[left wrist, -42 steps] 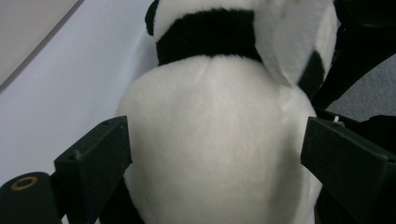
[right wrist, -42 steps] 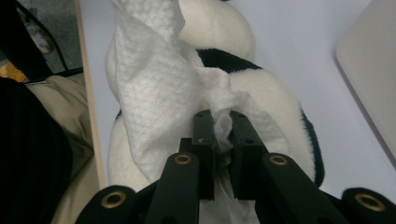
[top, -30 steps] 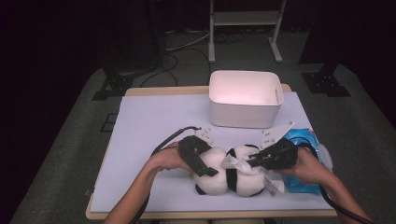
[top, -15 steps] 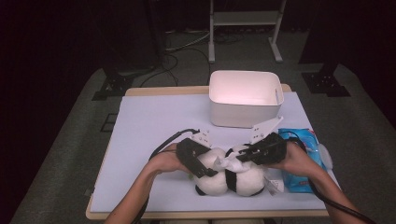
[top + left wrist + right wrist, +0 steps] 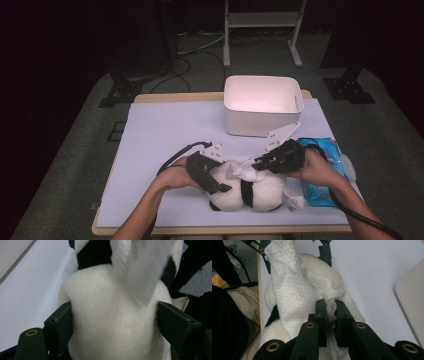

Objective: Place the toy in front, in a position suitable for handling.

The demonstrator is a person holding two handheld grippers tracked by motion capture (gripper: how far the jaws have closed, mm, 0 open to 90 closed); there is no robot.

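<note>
1. Currently the plush panda (image 5: 245, 192) lies on its side near the front edge of the desk (image 5: 165, 130), right of centre; a blue wipes packet (image 5: 322, 172) lies just beside it toward the right edge, and a white bin (image 5: 262, 105) stands well apart at the back edge.
2. Left tongs (image 5: 212, 180): jaws have just been closing and now press the white body from both sides; in the left gripper view the fur bulges between the two pads (image 5: 58, 328).
3. Right tongs (image 5: 260, 164): pressed together on a bunched corner of a white wipe (image 5: 294, 290), which drapes over the top of the panda.
4. Handling, judged: the panda is light, soft and squashy, not fragile and not slippery. It gives under the pads, so a grip across the fat middle of the body holds best; limbs or ears would let it swing.
5. The wipe is thin and limp, likely damp. Pinch a gathered fold, as now; a single layer could tear or slip.
6. Orientation: the long axis runs roughly along the front edge, left to right. Black bands cross the body, but which end is the head I cannot tell.
</note>
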